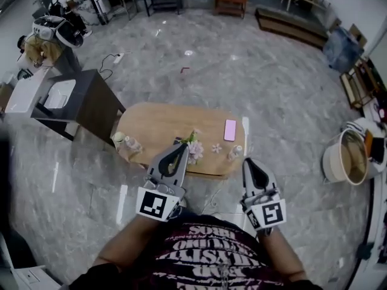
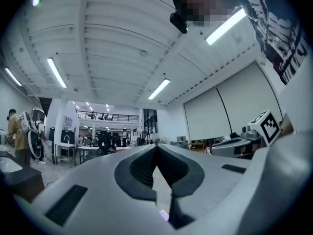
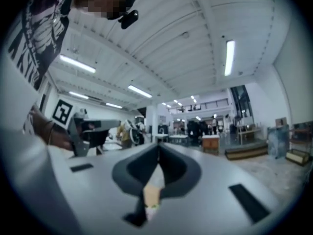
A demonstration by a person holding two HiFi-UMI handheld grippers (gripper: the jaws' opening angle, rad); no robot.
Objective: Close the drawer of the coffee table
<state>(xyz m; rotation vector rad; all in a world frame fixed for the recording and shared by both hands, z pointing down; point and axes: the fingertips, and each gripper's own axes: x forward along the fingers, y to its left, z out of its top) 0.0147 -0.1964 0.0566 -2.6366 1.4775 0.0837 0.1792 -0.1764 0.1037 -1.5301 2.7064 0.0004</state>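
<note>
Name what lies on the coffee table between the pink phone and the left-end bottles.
Head view: between phone and bottles, only a bunch of flowers near the coffee table's front edge; otherwise bare wood.

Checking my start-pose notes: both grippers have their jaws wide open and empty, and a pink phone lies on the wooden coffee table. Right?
Not quite: the jaws are shut, not open; each gripper's own view shows the left gripper and right gripper with tips together, empty. The pink phone does lie on the coffee table.

Open floor (image 1: 242, 71) rings the coffee table (image 1: 157, 122); flowers (image 1: 195, 150) and phone (image 1: 230, 130) crowd its top.
</note>
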